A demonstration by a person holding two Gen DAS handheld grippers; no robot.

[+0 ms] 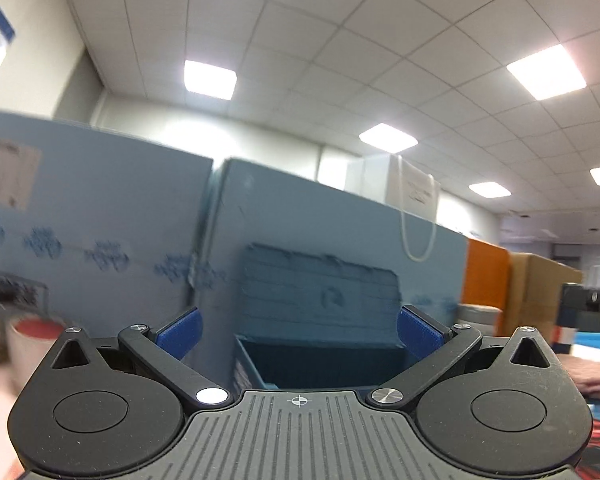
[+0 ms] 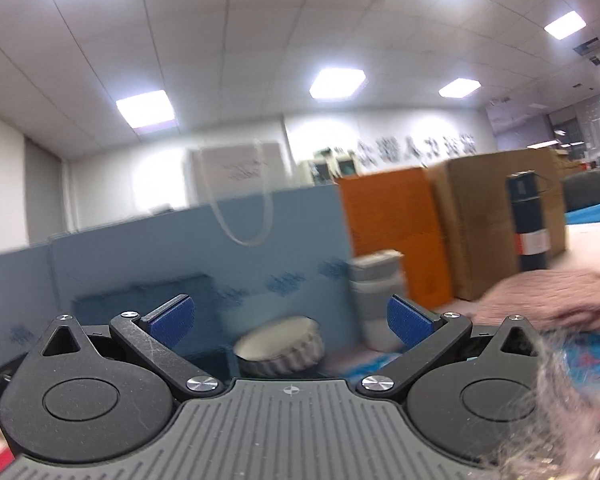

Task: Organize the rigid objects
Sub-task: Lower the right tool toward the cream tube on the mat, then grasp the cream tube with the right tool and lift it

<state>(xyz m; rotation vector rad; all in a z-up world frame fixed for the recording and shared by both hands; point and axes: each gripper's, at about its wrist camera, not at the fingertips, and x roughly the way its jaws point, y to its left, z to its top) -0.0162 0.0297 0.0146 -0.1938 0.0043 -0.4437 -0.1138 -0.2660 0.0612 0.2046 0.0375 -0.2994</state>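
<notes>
My left gripper (image 1: 298,330) is open and empty, its blue pads wide apart. It points at a small open blue box (image 1: 320,344) with its lid up, just ahead. My right gripper (image 2: 290,318) is open and empty. A white ribbed round lid or jar (image 2: 280,348) lies on the table between its fingers, a little ahead. A grey and white canister (image 2: 374,300) stands to its right. A dark blue bottle with a red label (image 2: 530,224) stands at the far right.
Large light blue cartons (image 1: 100,220) form a wall behind the table, with an orange box (image 2: 392,240) and a brown carton (image 2: 488,220) to the right. A pink cloth (image 2: 552,300) lies at right. A white paper bag (image 2: 240,176) stands behind. Cups (image 1: 32,344) stand at left.
</notes>
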